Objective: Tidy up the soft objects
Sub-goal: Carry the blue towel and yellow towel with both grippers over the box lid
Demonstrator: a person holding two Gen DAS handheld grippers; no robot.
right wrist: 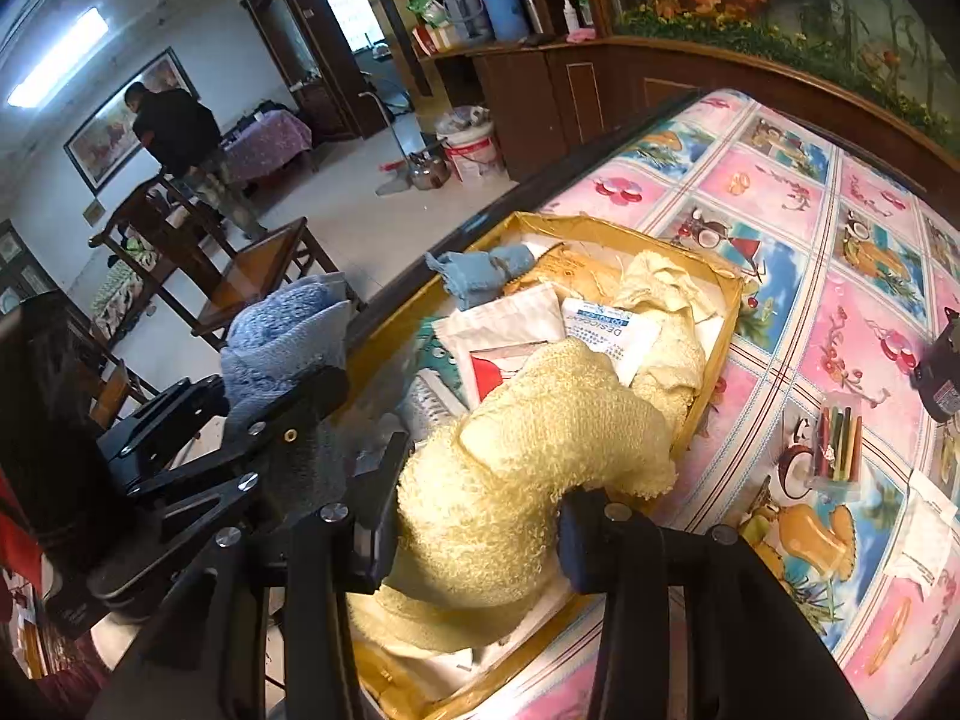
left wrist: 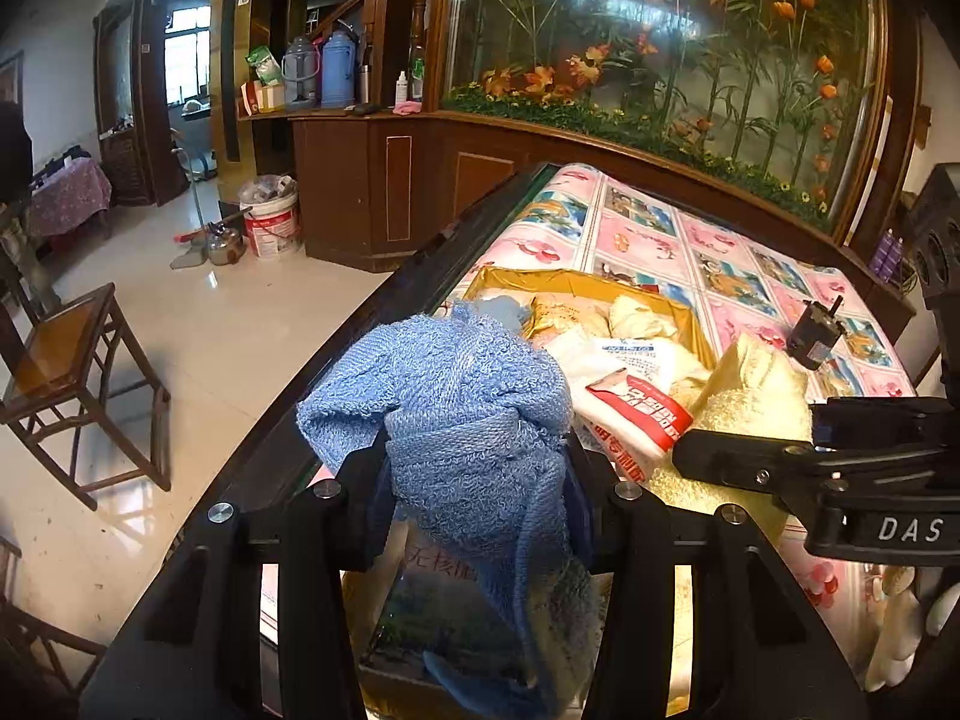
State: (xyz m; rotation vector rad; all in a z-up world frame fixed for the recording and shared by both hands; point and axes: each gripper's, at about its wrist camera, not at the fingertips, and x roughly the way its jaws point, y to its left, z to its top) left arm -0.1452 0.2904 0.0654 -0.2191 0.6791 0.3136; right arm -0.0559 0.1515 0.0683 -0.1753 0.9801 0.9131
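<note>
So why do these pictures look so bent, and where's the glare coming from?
Left wrist view: the fisheye lens bows the table edge, the corners go black, and the window's light glares on the floor tiles. Right wrist view: same curving, a ceiling light blows out white, and the yellow towel up close looks oversized.

This is a home, a big living room. The table (right wrist: 780, 192) has a bright cloth with fruit and flower pictures. Behind it is a dark wood cabinet (left wrist: 384, 180) and a glass case full of fake flowers (left wrist: 660, 42). Blue thermos jugs (left wrist: 336, 69) sit on a shelf. A wooden chair (left wrist: 78, 360) stands on the shiny tile floor (left wrist: 240, 324), near a bucket (left wrist: 273, 222) and a kettle (left wrist: 225, 243). A framed picture (right wrist: 114, 120) hangs on the wall.
</note>
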